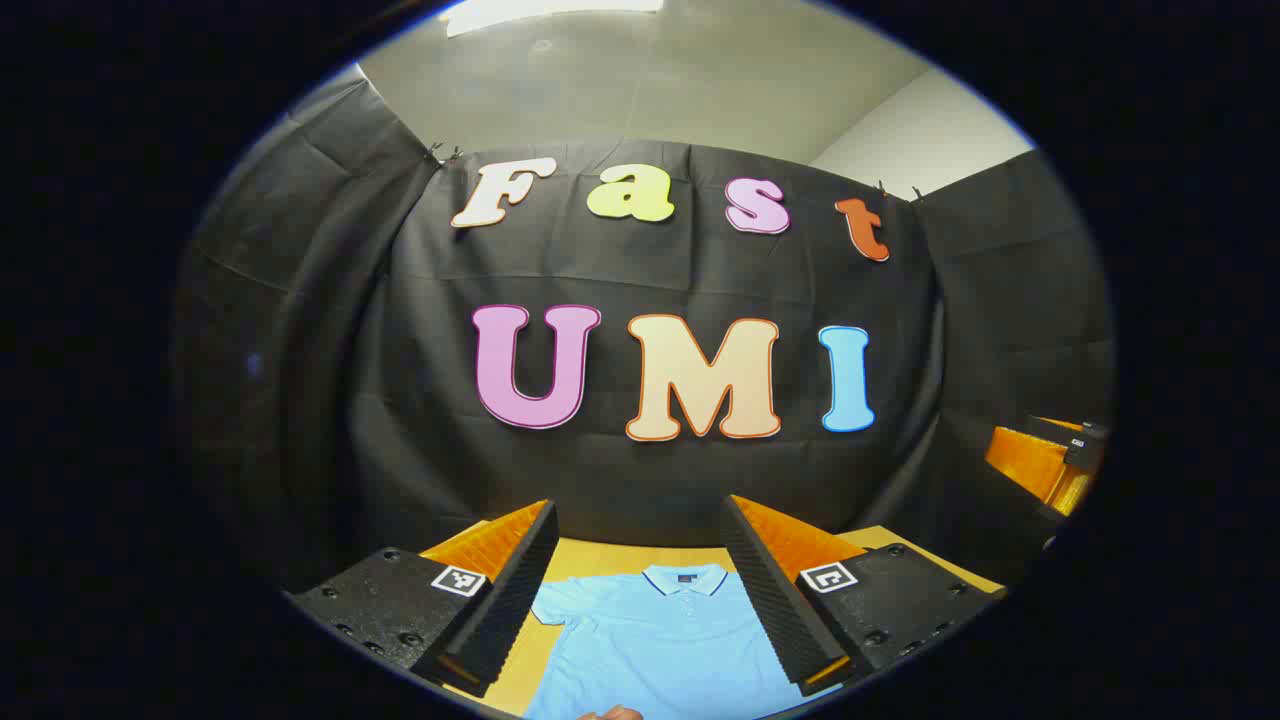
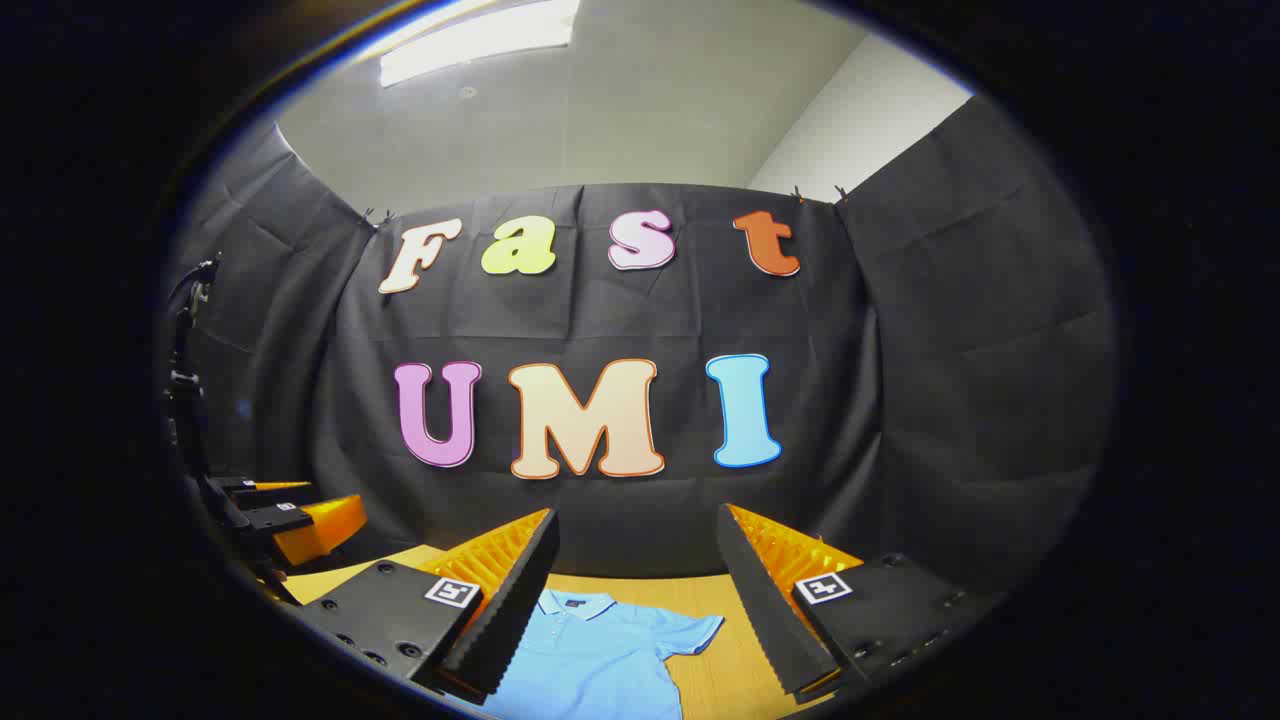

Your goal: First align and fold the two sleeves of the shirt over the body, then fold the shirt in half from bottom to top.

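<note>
light blue polo shirt (image 1: 660, 640) lying flat on the wooden table (image 1: 600, 558), collar toward the booth's black cloth wall, sleeves spread out, left gripper (image 1: 640, 590) raised above it with jaws wide apart and empty, right gripper (image 2: 635, 600) likewise spread, holding nothing, shirt (image 2: 590, 660) between its fingers

Shirt (image 1: 655, 640) flat on table (image 1: 600, 558), collar toward back wall; both tools above, well apart.

Left tongs (image 1: 640, 590) and right tongs (image 2: 635, 600) both hover above the bench (image 2: 715, 665), fingers spread wide apart, gripping nothing, pointing level toward the bench's far edge.
</note>
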{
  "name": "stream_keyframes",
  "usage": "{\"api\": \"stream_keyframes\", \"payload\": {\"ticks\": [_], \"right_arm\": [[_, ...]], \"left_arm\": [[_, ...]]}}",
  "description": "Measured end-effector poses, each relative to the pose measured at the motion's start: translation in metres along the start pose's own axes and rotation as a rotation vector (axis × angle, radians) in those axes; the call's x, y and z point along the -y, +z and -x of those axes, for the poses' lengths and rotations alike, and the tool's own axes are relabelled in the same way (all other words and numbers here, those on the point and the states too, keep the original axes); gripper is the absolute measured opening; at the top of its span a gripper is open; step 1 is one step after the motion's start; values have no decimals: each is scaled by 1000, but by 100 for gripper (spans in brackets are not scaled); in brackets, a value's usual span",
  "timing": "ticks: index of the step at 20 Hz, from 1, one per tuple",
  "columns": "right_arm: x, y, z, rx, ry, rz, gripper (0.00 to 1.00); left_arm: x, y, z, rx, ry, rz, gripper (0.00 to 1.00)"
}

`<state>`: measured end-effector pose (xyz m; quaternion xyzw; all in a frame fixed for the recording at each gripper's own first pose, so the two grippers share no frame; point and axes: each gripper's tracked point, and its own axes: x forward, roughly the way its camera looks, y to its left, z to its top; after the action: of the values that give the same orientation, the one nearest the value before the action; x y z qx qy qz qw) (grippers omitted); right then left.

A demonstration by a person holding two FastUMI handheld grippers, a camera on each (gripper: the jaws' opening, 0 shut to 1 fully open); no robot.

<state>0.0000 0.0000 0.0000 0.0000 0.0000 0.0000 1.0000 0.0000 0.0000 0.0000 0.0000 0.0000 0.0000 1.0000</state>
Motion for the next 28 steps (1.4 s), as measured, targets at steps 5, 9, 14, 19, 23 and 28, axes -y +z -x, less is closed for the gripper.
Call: {"api": "stream_keyframes", "payload": {"ticks": [5,9,14,19,23,28], "right_arm": [[-3,1,-5,1,2,15,98],[-9,-4,-13,-5,-2,41,98],[-19,-13,-25,-20,-3,50,98],[-30,-26,-51,-39,8,51,98],[-18,-51,-86,-87,-23,61,99],[14,-103,-142,-158,-86,111,98]], "left_arm": [[-5,0,-5,4,2,-2,100],[-8,-7,-14,-10,-10,2,97],[-14,-15,-24,-26,-16,10,98],[-21,-20,-38,-28,-22,15,98],[-33,-22,-50,-23,-7,16,98],[-52,-28,-65,-35,13,11,98]]}}
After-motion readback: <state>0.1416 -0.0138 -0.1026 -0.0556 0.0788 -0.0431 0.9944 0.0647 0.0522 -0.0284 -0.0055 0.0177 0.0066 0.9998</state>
